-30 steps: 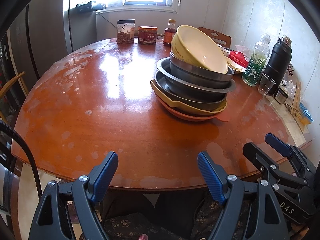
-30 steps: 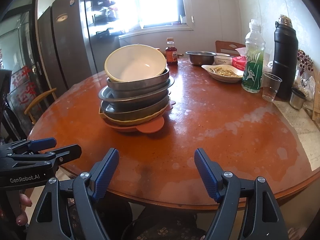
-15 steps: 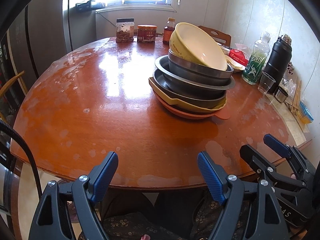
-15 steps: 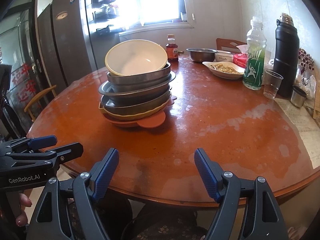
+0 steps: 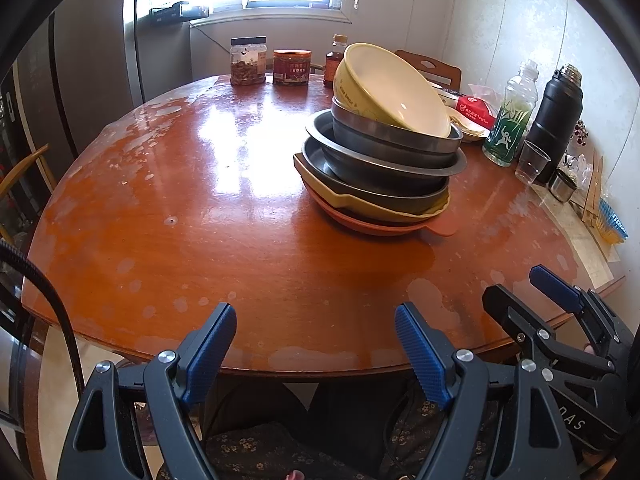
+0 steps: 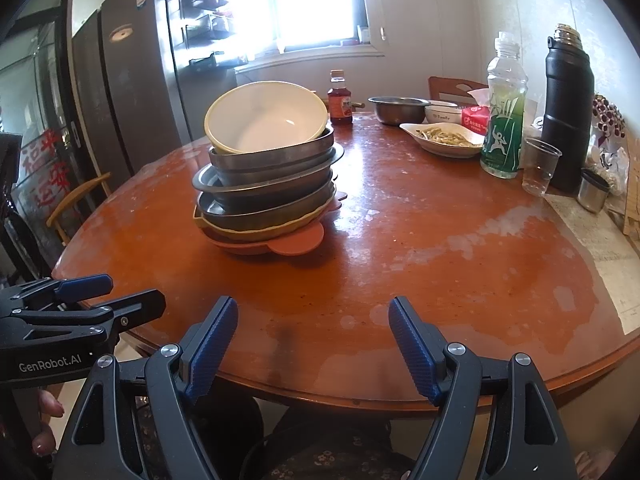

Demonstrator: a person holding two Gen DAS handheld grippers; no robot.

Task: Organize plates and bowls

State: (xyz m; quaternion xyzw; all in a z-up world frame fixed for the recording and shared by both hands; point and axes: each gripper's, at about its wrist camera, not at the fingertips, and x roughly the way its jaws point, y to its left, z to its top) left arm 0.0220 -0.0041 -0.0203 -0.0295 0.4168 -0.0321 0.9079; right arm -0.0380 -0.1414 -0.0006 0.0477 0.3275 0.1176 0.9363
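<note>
Presently, the left tool [image 5: 314, 344] hangs at the near rim of the round wooden surface [image 5: 224, 216], its blue-padded fingers [image 5: 210, 346] spread wide with nothing between them. At the far left rim of the surface stand a clear jar [image 5: 248, 61], a red-labelled tin [image 5: 292, 67] and a brown sauce bottle [image 5: 335, 60], side by side.

Right of centre sits the stack of dishes [image 5: 380, 160]: an orange plate [image 5: 384, 226] with a tab handle at the bottom, a yellow dish [image 5: 352, 202] on it, three grey metal pans [image 5: 384, 156] nested above, and a yellow bowl [image 5: 396, 92] on top, tilted toward the right. Neither tool touches the stack; both are well apart from it.

Behind and right of the stack, the right wrist view shows a steel bowl [image 6: 398, 109], a white dish of food [image 6: 442, 140] and a red tissue pack [image 6: 476, 117]. Further right stand a green drink bottle [image 6: 503, 120], a clear plastic cup [image 6: 540, 166] just beside it, and a black flask [image 6: 568, 112] near the wall.

The right tool [image 6: 312, 338] also hangs at the near rim, fingers [image 6: 412, 352] wide apart, empty.
</note>
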